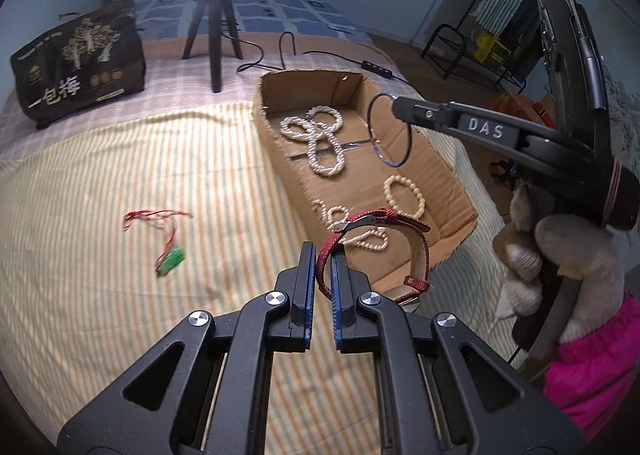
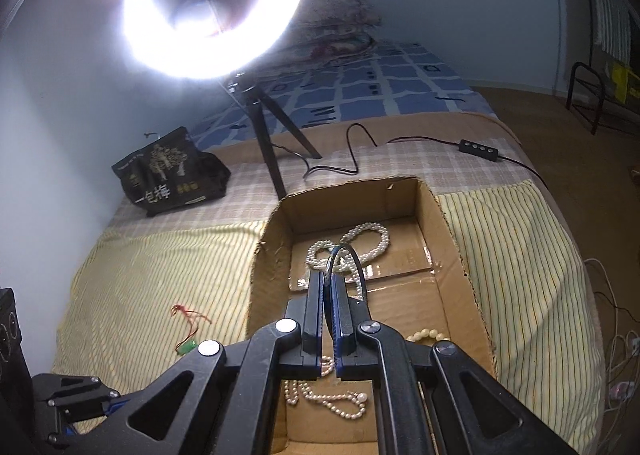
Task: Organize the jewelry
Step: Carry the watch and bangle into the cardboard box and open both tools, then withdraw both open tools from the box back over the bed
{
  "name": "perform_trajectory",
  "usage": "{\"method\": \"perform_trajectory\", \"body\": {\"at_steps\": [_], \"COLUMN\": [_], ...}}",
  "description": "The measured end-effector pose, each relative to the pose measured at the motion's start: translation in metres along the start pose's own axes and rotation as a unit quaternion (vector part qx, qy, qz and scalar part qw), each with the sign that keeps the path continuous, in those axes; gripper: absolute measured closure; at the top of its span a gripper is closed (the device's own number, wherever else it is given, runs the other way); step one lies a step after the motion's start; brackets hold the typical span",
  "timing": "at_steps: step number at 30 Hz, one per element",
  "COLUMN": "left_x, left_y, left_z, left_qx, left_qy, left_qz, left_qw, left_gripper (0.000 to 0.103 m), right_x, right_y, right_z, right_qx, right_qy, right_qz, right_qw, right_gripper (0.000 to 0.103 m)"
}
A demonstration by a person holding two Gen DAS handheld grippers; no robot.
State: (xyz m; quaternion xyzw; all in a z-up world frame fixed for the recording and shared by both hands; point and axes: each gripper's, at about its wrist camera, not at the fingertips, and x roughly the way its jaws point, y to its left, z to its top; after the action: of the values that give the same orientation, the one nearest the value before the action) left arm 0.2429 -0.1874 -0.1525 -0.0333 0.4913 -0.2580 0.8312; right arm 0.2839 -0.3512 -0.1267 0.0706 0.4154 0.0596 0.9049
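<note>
An open cardboard box (image 1: 276,131) (image 2: 268,255) lies on the striped bedcover. Inside are a looped pearl necklace (image 1: 320,139) (image 2: 360,243), a cream bead bracelet (image 1: 404,197) (image 2: 426,334) and a smaller pearl strand (image 1: 360,239) (image 2: 332,403). My left gripper (image 1: 323,255) is shut on a red woven watch strap (image 1: 400,251), held just over the box's near corner. Above the box, my right gripper (image 2: 329,283) (image 1: 396,105) is shut on a thin dark bangle (image 2: 352,267) (image 1: 390,131). A red cord with a green pendant (image 1: 170,261) (image 2: 187,347) lies on the cover left of the box.
A ring light (image 2: 216,7) on a black tripod (image 1: 214,35) stands behind the box, its cable and switch (image 2: 478,146) trailing right. A dark printed bag (image 1: 80,59) (image 2: 172,171) sits at the back left. A gloved hand with a pink sleeve (image 1: 592,367) holds the right gripper.
</note>
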Motion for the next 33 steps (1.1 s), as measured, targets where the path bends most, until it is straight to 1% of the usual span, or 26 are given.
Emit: {"method": "perform_trajectory", "body": {"at_steps": [7,11,15,16,17,18,19,20,21,22,23,24,25,27,30,33], "left_x": [0.023,0.031,0.034,0.035,0.036,0.036,0.037,0.037,0.037,0.036,0.034,0.032,0.031,0.027,0.024,0.019], "left_y": [-0.01,-0.013,-0.015,-0.016,-0.017,-0.017,-0.017,-0.017,-0.018,-0.019,-0.02,-0.021,-0.021,-0.021,-0.019,-0.018], "left_z": [0.007,0.009,0.01,0.01,0.011,0.011,0.011,0.01,0.01,0.01,0.009,0.009,0.009,0.009,0.009,0.008], "left_qx": [-0.001,0.0,0.003,0.005,0.005,0.005,0.003,0.004,0.007,0.011,0.016,0.02,0.022,0.024,0.021,0.02], "left_qy": [0.011,0.015,0.014,0.014,0.015,0.016,0.017,0.018,0.017,0.017,0.013,0.011,0.01,0.007,0.005,0.005], "left_qz": [-0.002,-0.002,-0.006,-0.009,-0.011,-0.011,-0.01,-0.012,-0.013,-0.011,-0.008,-0.008,-0.007,-0.004,-0.002,-0.001], "left_qw": [0.9999,0.9999,0.9999,0.9999,0.9998,0.9998,0.9998,0.9998,0.9997,0.9997,0.9997,0.9997,0.9997,0.9997,0.9998,0.9998], "left_gripper": [0.098,0.098,0.098,0.098,0.097,0.095,0.091,0.085,0.082,0.074,0.067,0.064,0.062,0.062,0.062,0.062], "right_x": [0.014,0.018,0.022,0.023,0.022,0.021,0.02,0.018,0.018,0.016,0.015,0.014,0.012,0.01,0.006,0.002], "right_y": [-0.016,-0.025,-0.028,-0.028,-0.028,-0.028,-0.029,-0.029,-0.03,-0.03,-0.031,-0.031,-0.032,-0.032,-0.029,-0.026], "right_z": [0.0,0.0,-0.002,-0.003,-0.003,-0.004,-0.004,-0.003,-0.002,-0.002,-0.001,-0.001,-0.001,0.0,0.001,0.002], "right_qx": [0.01,0.017,0.01,0.007,0.006,0.005,0.006,0.008,0.009,0.011,0.013,0.015,0.017,0.017,0.017,0.015], "right_qy": [0.01,0.012,0.019,0.019,0.019,0.017,0.013,0.011,0.009,0.006,0.003,0.001,-0.003,-0.006,-0.008,-0.011], "right_qz": [-0.018,-0.024,-0.027,-0.03,-0.032,-0.034,-0.034,-0.038,-0.04,-0.043,-0.048,-0.051,-0.055,-0.057,-0.061,-0.062], "right_qw": [1.0,1.0,0.999,0.999,0.999,0.999,0.999,0.999,0.999,0.999,0.999,0.999,0.998,0.998,0.998,0.998], "right_gripper": [0.102,0.102,0.1,0.096,0.089,0.071,0.062,0.061,0.058,0.049,0.043,0.032,0.028,0.027,0.022,0.021]}}
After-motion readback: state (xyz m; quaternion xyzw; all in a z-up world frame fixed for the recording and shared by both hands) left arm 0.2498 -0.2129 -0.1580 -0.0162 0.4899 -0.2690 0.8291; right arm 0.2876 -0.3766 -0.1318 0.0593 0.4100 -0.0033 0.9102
